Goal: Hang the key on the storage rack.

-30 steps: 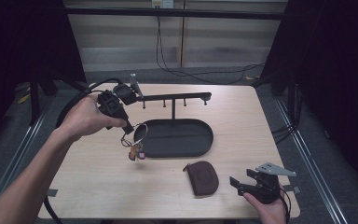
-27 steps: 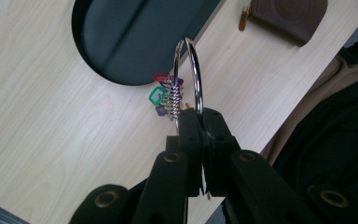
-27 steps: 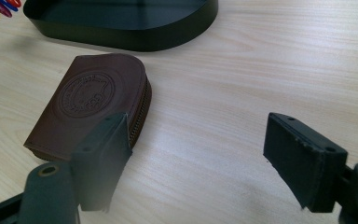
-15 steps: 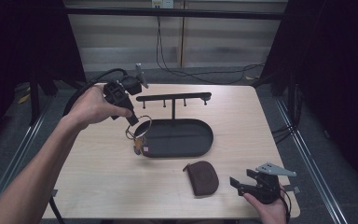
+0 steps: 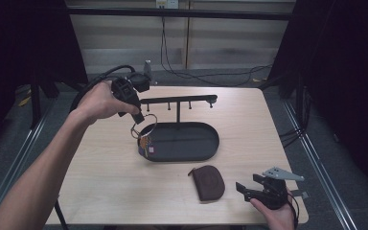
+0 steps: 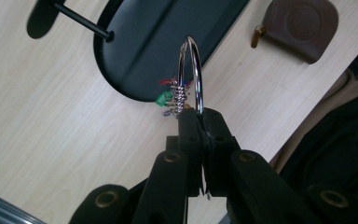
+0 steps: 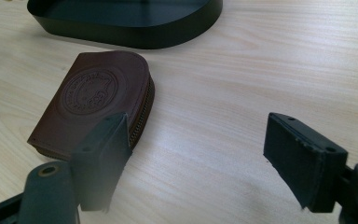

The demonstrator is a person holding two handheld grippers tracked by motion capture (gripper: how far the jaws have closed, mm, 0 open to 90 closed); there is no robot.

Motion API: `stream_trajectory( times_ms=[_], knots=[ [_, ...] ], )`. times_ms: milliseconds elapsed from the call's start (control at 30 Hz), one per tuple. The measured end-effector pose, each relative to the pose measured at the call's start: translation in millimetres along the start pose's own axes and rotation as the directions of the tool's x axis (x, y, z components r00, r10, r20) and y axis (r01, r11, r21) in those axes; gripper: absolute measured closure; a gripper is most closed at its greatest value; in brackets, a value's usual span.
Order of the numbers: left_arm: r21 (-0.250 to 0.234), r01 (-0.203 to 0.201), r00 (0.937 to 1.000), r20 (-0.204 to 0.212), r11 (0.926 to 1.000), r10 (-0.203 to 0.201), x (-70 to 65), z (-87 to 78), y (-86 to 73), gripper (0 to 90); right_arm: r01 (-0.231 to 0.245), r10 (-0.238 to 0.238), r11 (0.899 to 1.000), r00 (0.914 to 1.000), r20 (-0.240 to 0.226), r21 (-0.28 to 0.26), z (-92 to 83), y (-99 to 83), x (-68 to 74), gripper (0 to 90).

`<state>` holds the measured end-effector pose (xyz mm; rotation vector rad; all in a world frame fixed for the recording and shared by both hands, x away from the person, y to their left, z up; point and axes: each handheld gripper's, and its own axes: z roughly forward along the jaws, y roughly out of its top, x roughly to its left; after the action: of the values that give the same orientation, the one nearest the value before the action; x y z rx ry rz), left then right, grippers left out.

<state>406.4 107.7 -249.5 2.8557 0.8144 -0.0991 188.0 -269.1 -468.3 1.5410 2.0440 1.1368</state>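
The key ring (image 5: pixel 143 123), a large metal hoop with small coloured keys hanging from it, is held in the air above the left end of the black oval tray (image 5: pixel 206 151), just under the left end of the hook rail (image 5: pixel 177 99) that rises on a post from the tray. The left gripper (image 6: pixel 196 114) is clenched on the hoop, its two pads pressed together around the wire. A brown zip pouch (image 5: pixel 209 182) lies flat on the table (image 5: pixel 100 177) in front of the tray, apart from it. The table is a light wood top on a metal frame; dark curtains flank it, a grey floor surrounds it, and cables trail across the floor behind. The left forearm reaches in diagonally from the lower left, the hand (image 5: pixel 98 100) raised above the table with the gripper pointing down and to the right. The right gripper (image 7: pixel 200 154) rests low at the table's near right corner, jaws spread wide with nothing between them, pointing toward the pouch.
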Motion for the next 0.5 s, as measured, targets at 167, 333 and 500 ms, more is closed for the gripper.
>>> stream_trajectory(
  times_ms=[167, 333, 500],
  knots=[
    [0.005, 0.034, 0.9994, -0.001, 0.9994, -0.033, 8.6, -2.3, 1.9, 88.1, -0.004, 0.004, 1.000, 1.0000, 0.001, 0.002, 0.1, 0.0, -0.1, 21.7],
    [0.014, 0.067, 0.9978, -0.003, 0.9977, -0.067, 19.8, -0.3, 2.6, 88.1, -0.004, 0.004, 1.000, 1.0000, -0.002, 0.003, 0.7, 0.1, -0.6, 21.5],
    [0.008, 0.076, 0.9971, 0.006, 0.9970, -0.076, 28.1, 0.9, 4.1, 88.1, -0.007, 0.007, 1.000, 1.0000, 0.001, 0.004, 0.2, 0.1, -0.3, 21.4]
  ],
)
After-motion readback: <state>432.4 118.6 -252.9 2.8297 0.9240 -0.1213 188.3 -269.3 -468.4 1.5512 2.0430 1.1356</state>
